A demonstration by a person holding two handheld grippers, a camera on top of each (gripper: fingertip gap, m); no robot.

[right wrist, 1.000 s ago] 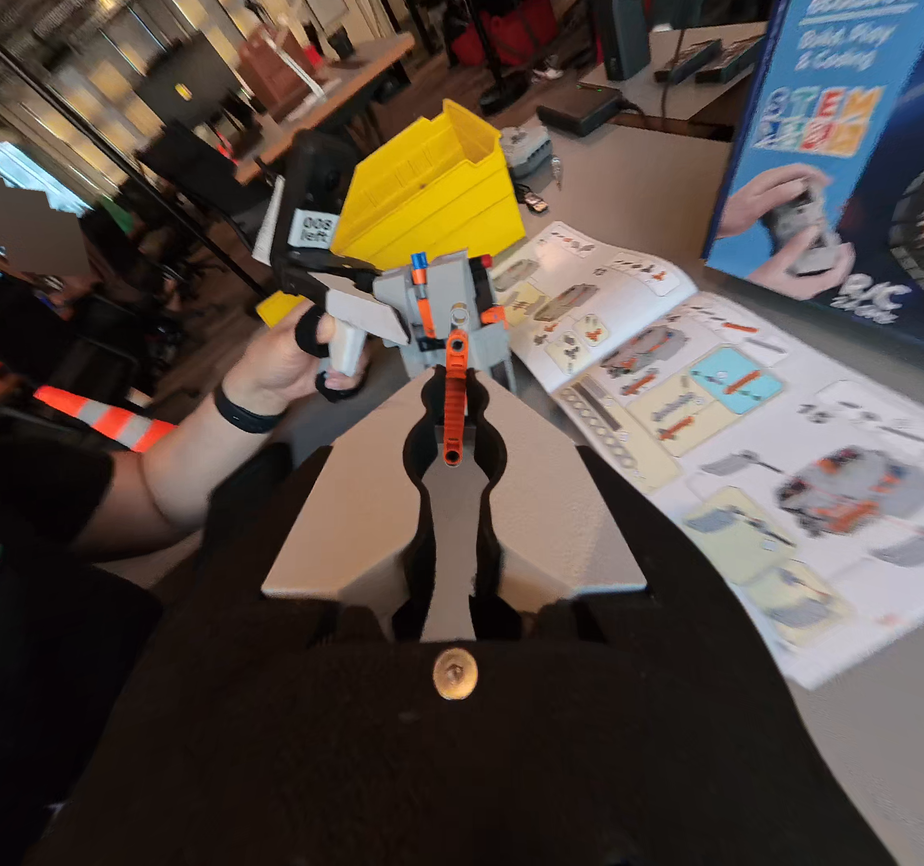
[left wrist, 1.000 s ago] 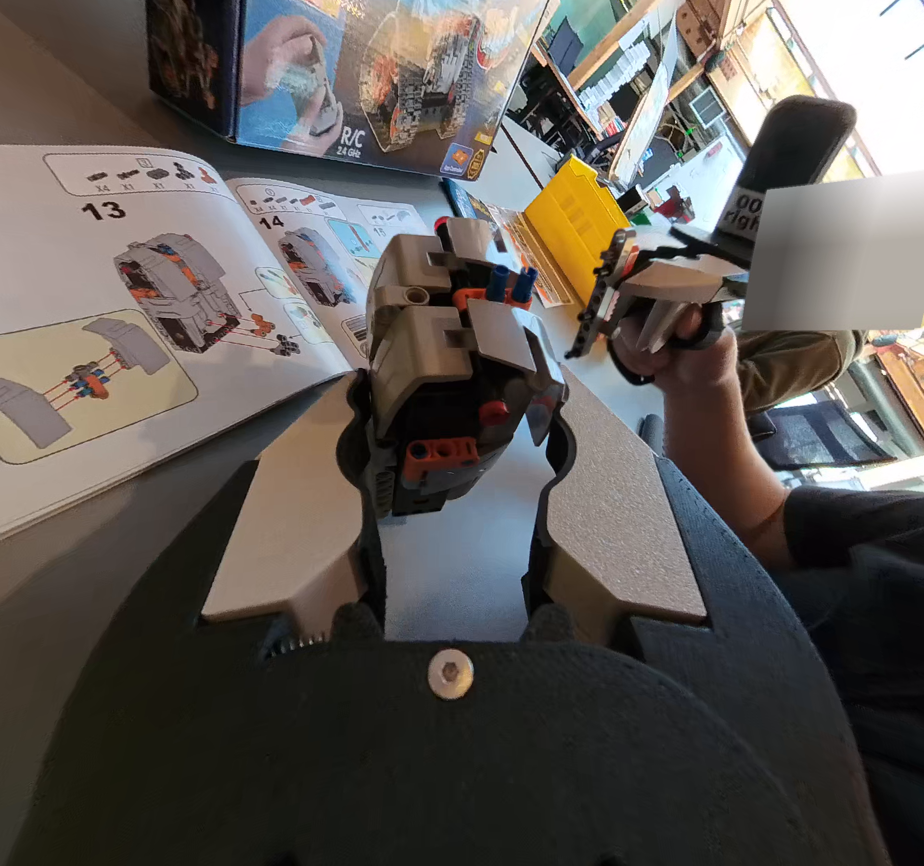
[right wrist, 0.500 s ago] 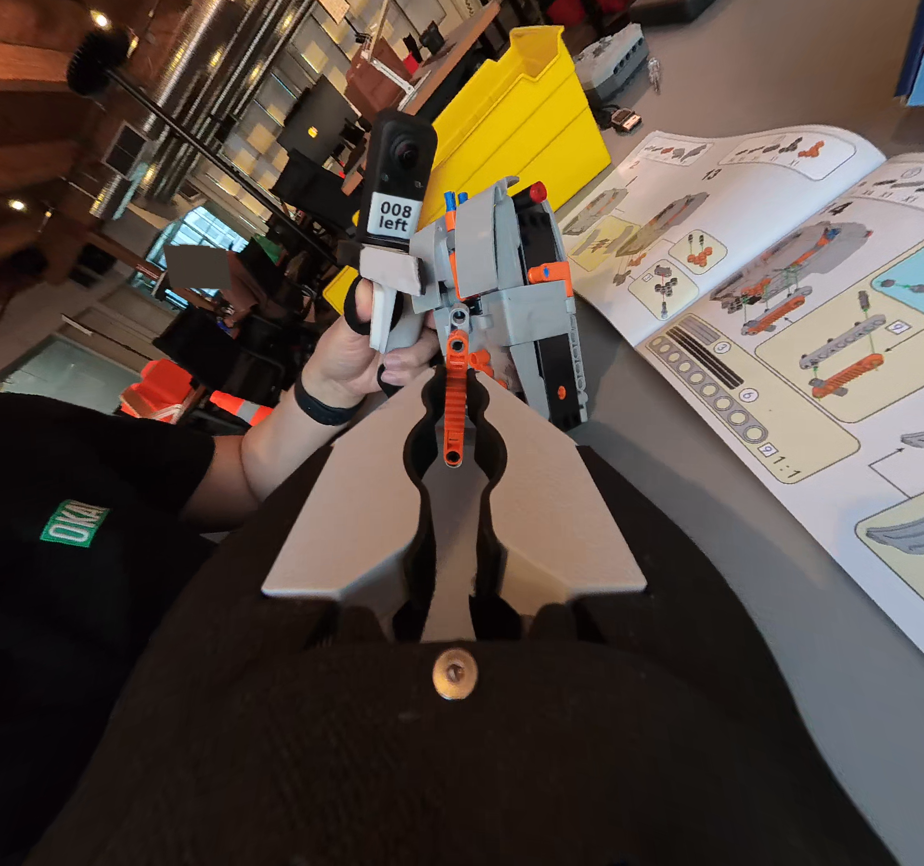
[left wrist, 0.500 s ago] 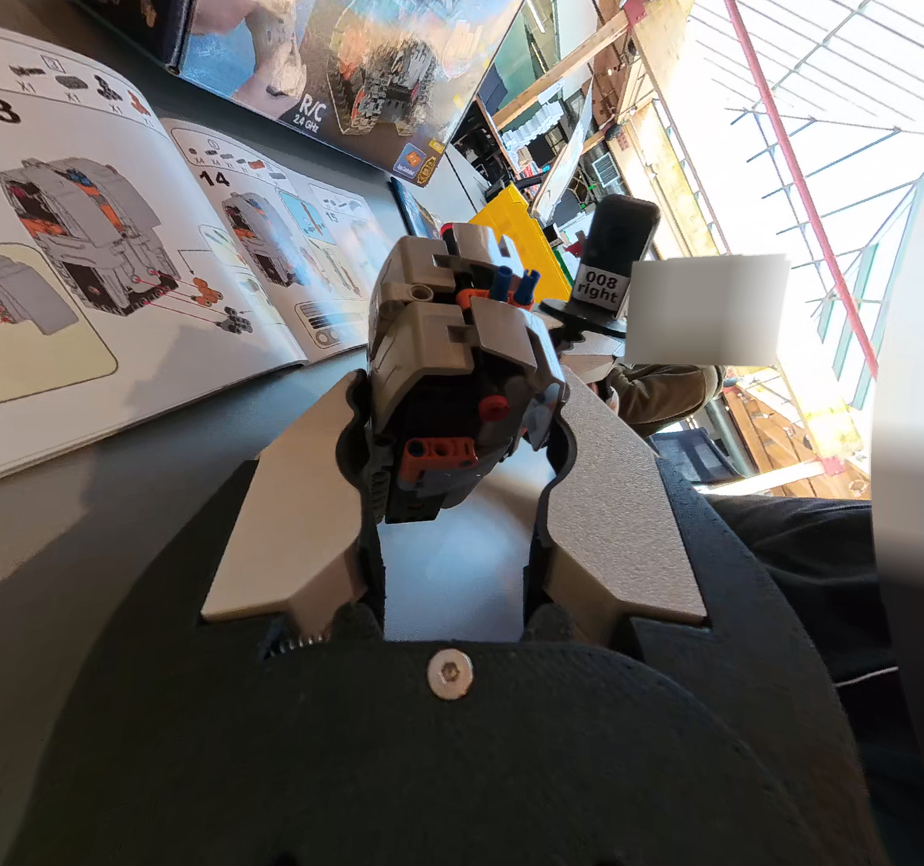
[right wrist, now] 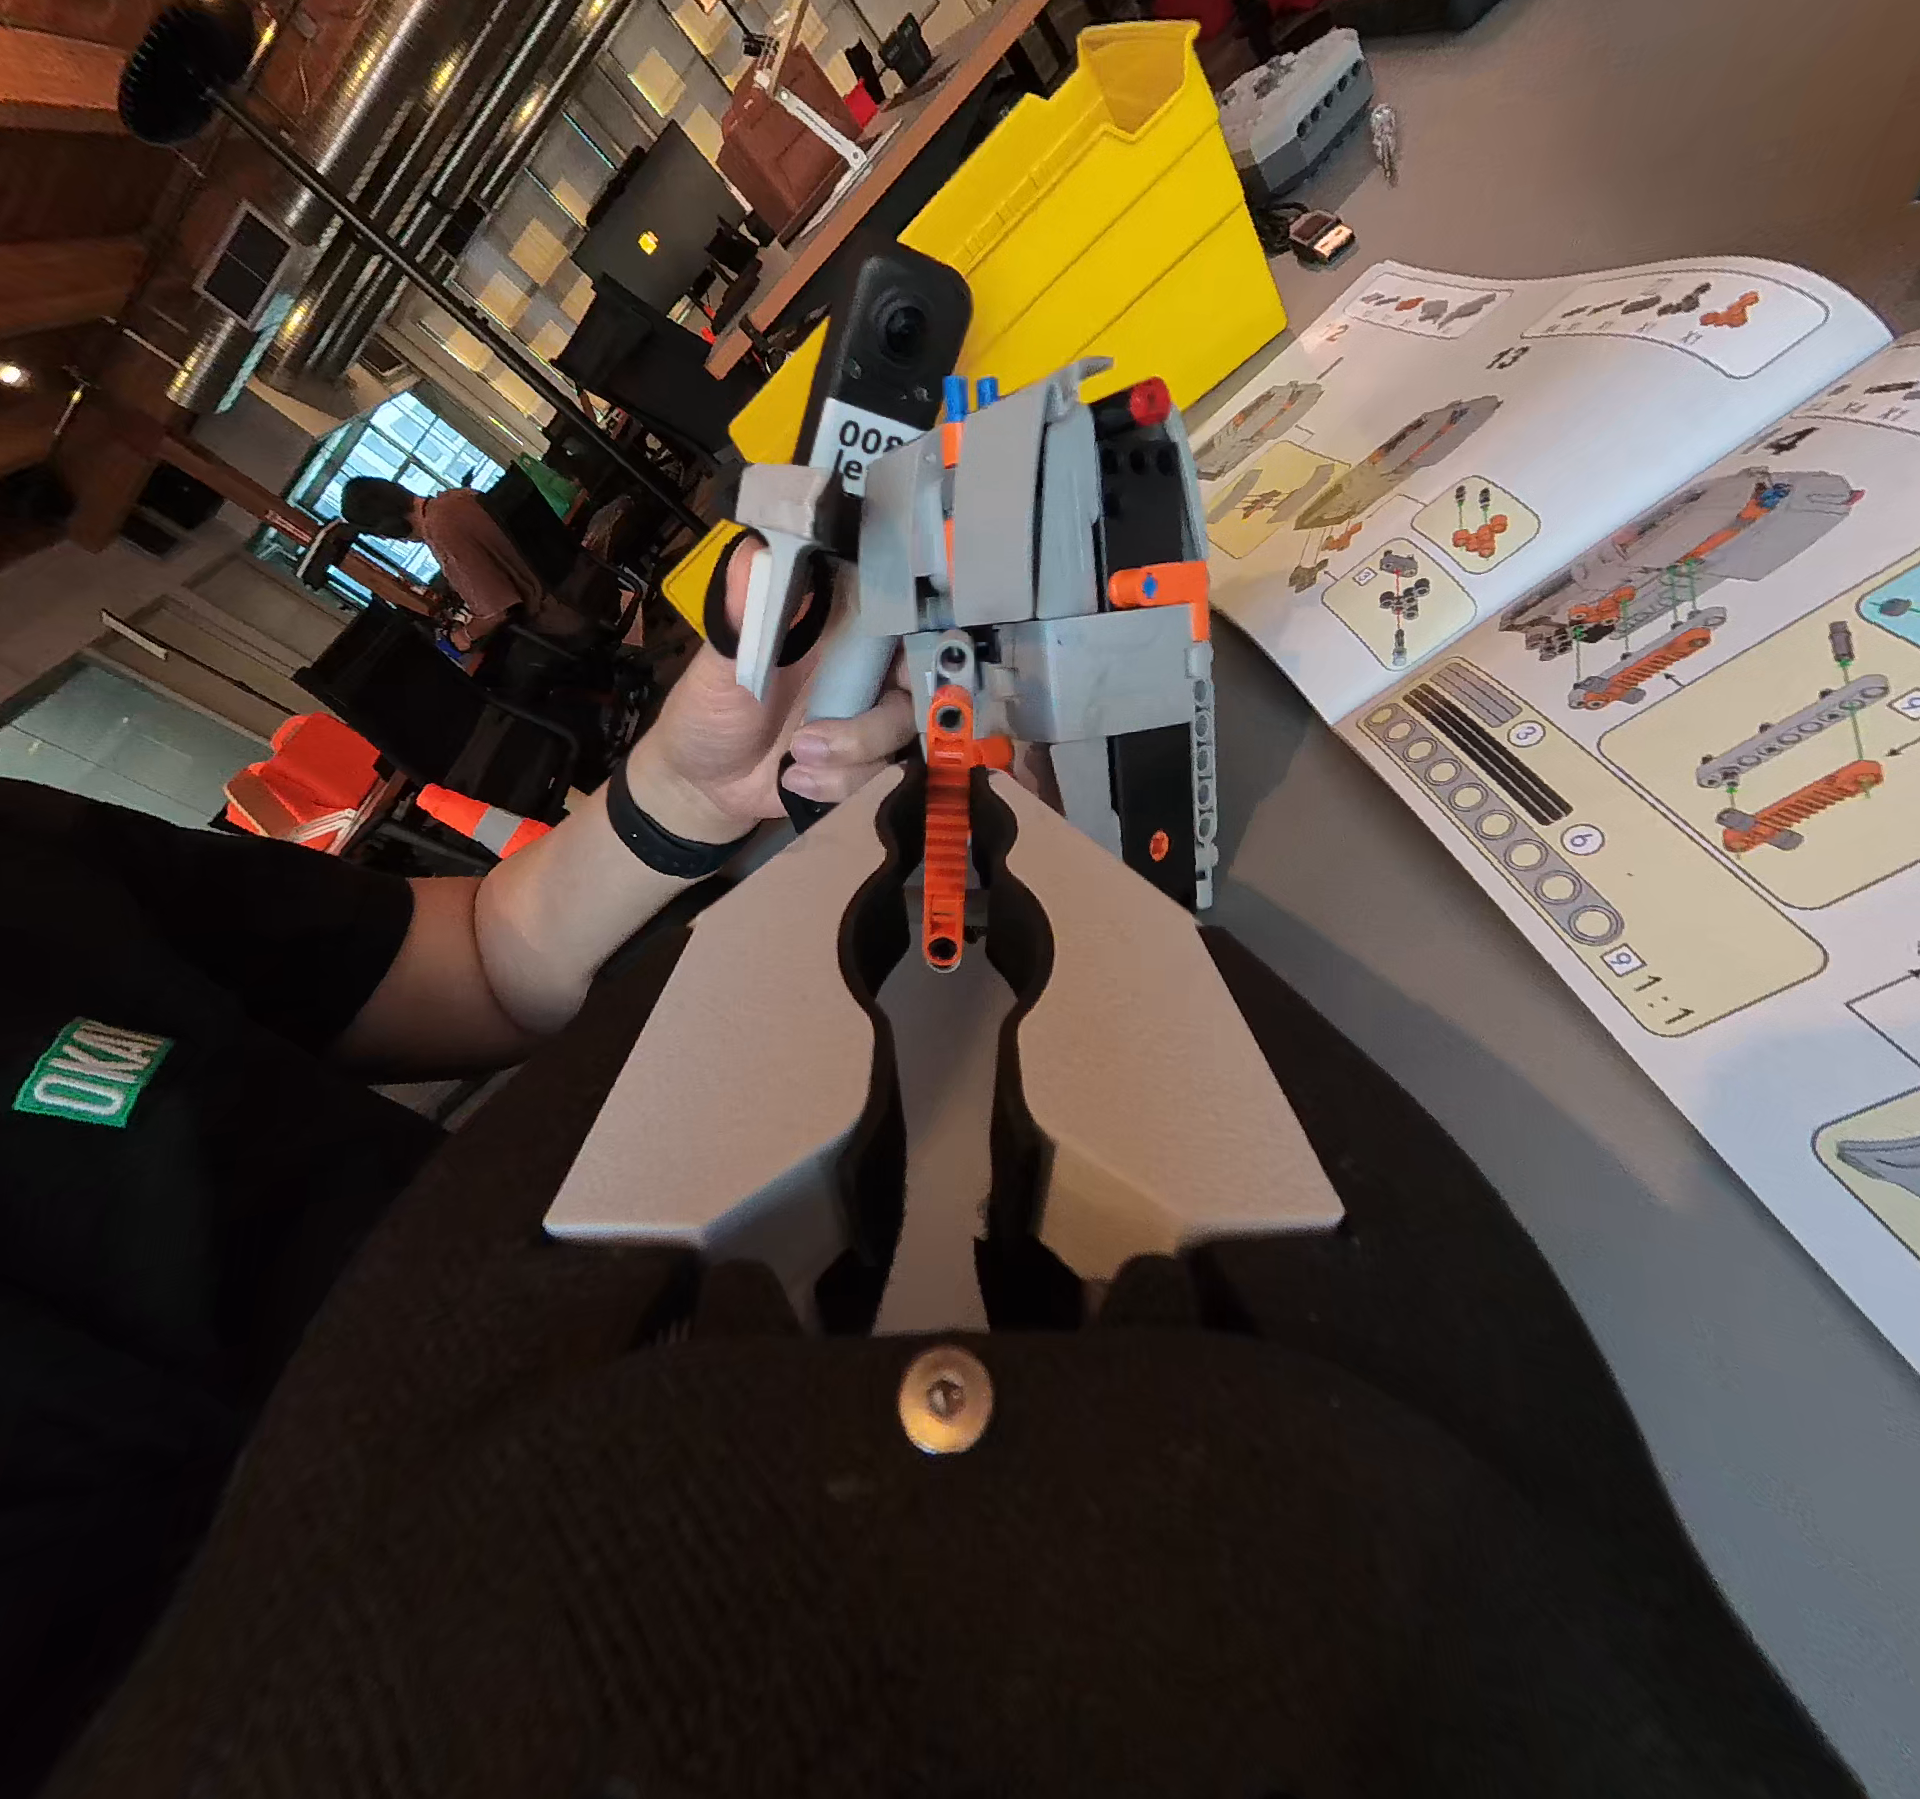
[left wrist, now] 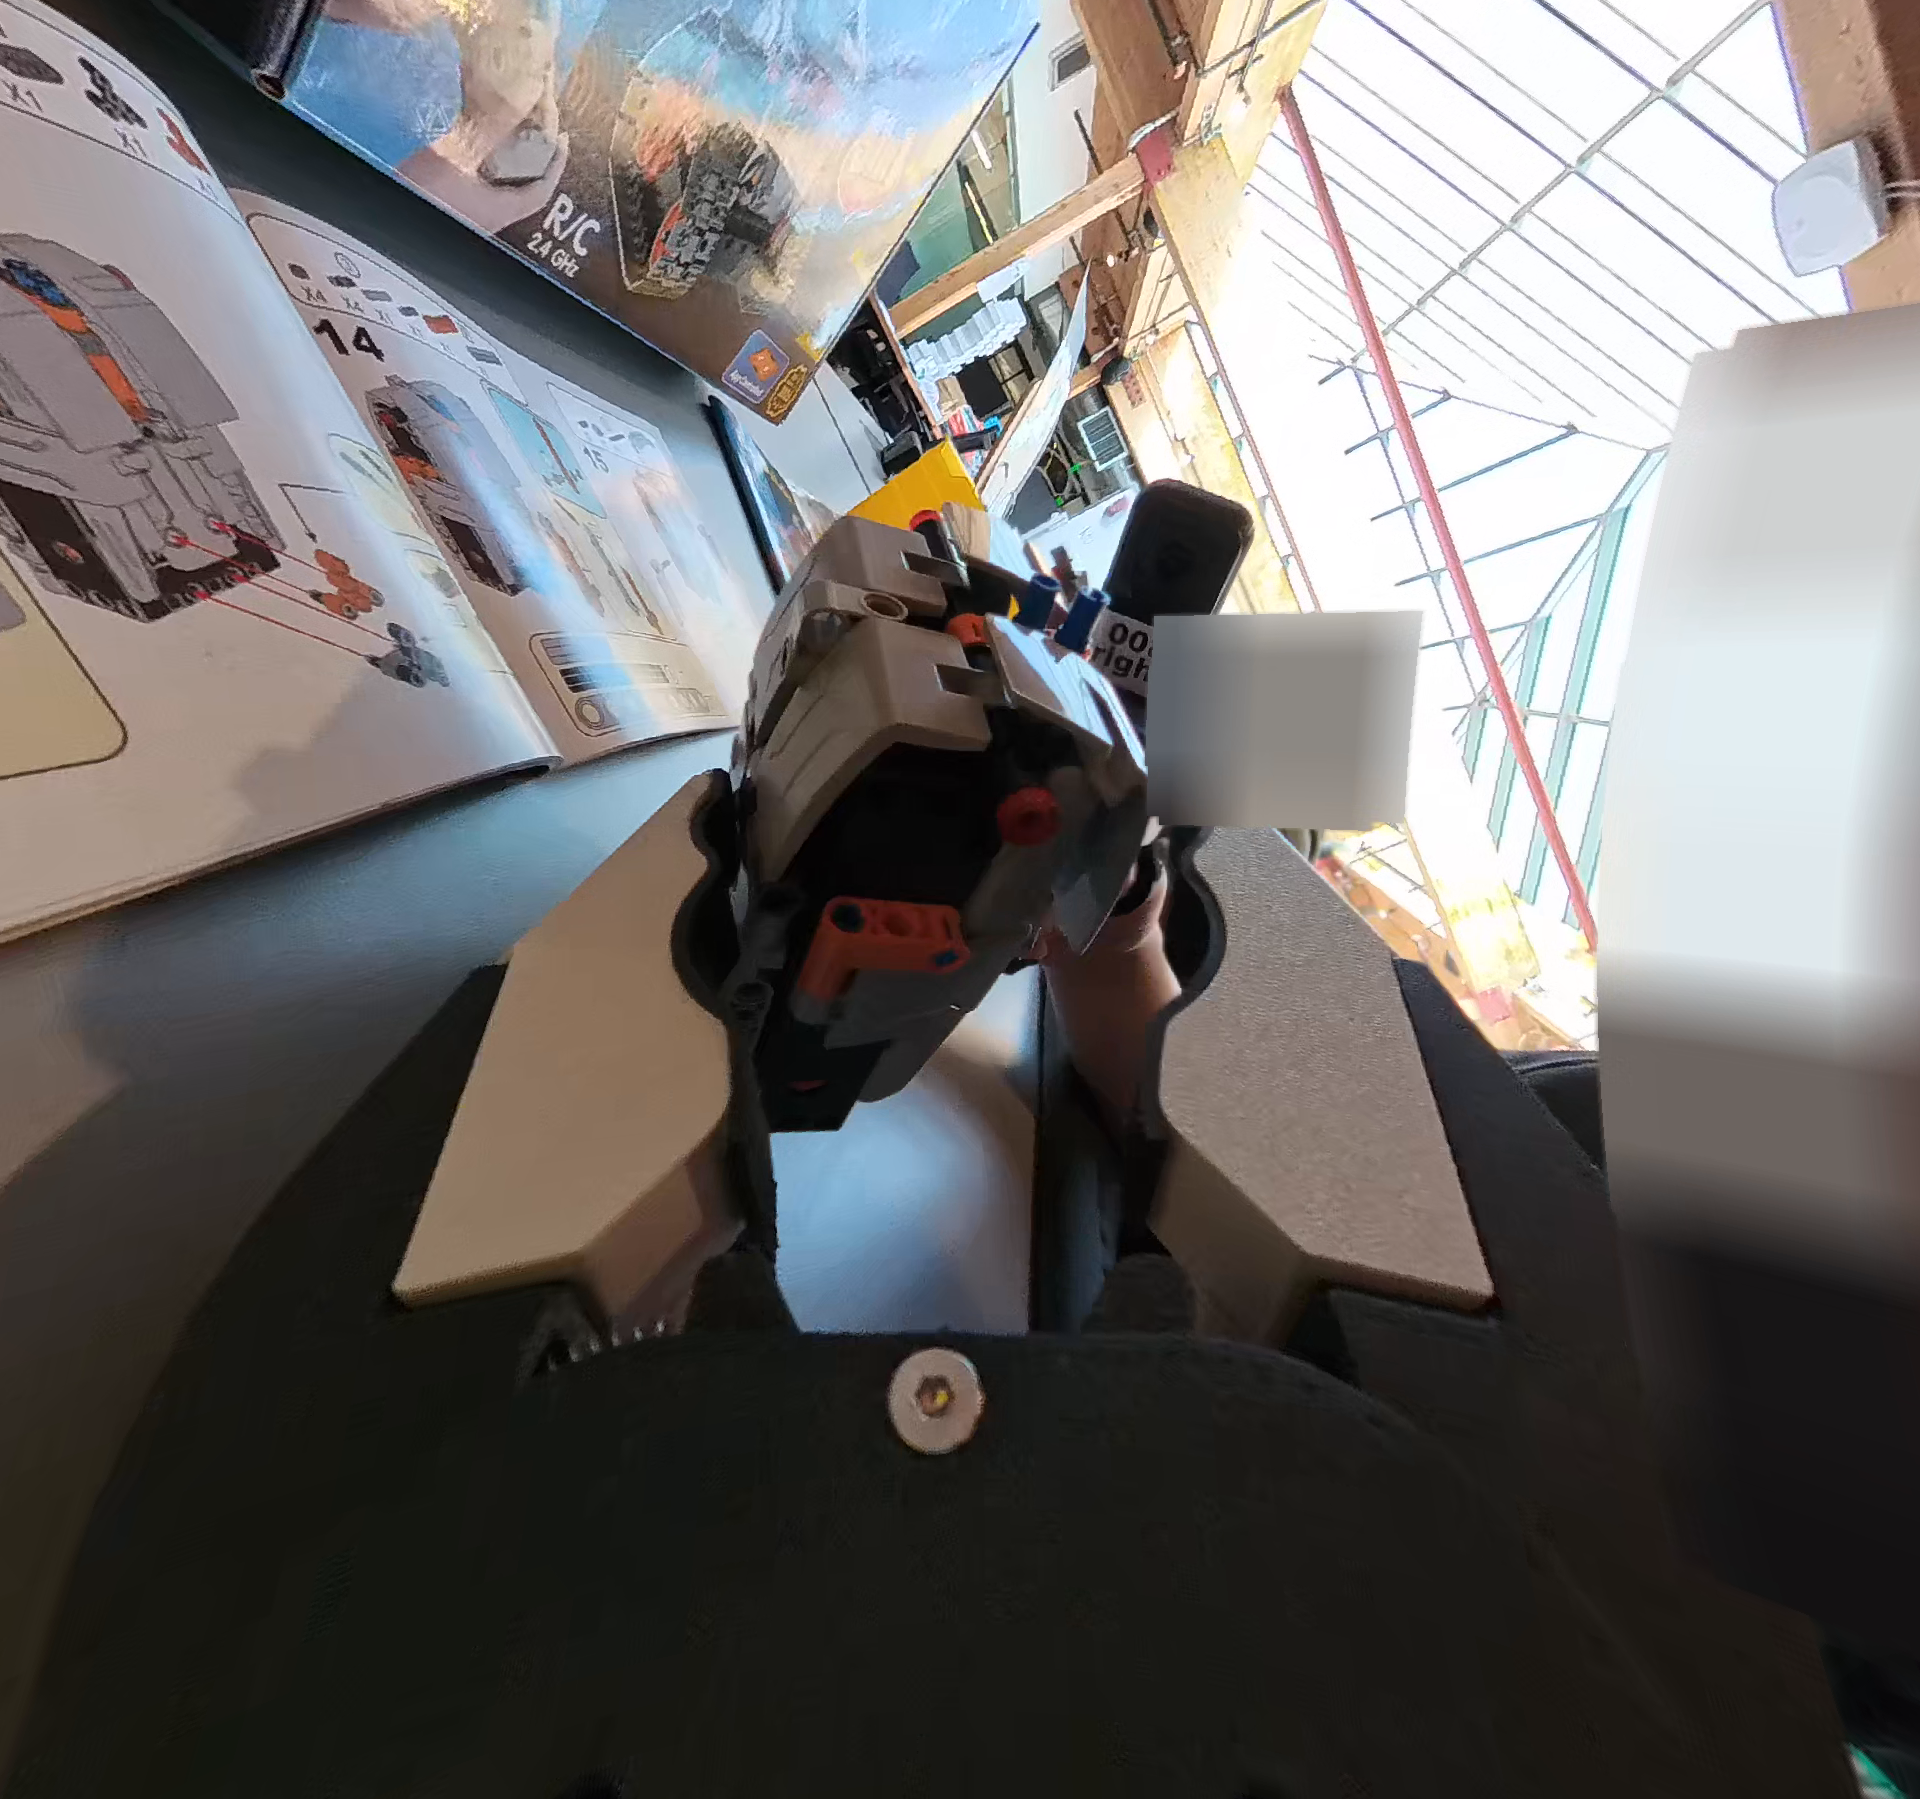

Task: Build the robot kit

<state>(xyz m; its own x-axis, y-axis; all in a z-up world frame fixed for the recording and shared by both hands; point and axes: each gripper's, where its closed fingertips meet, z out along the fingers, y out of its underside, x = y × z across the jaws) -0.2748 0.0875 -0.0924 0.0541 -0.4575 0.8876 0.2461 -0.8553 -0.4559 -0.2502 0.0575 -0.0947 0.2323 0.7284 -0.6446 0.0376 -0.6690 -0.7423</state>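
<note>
My left gripper (left wrist: 951,845) is shut on a grey, black and orange brick model (left wrist: 894,762) and holds it off the table, tilted. In the right wrist view the model (right wrist: 1039,554) stands upright in front of me, with the left gripper's finger (right wrist: 769,596) and a hand behind it. My right gripper (right wrist: 951,804) is shut on a thin orange beam (right wrist: 948,835). The beam points forward, and its far end touches a small grey holed piece (right wrist: 951,663) at the model's lower left. In the left wrist view the right gripper (left wrist: 1174,554) is mostly hidden behind the model.
An open instruction booklet (left wrist: 260,502) lies on the grey table (right wrist: 1558,1282), right of the model in the right wrist view (right wrist: 1610,658). A large picture box (left wrist: 623,87) stands behind it. A yellow bin (right wrist: 1091,222) and a grey block (right wrist: 1299,108) sit farther back. There is about 5 centimeters between the tips of the two grippers. My right tips are about 40 centimeters from the grey block (right wrist: 1299,108), my left tips only 35 centimeters.
The two grippers have come together: the model now fills more of the right wrist view and the orange beam's end meets it. The left gripper has tilted upward with the model.
</note>
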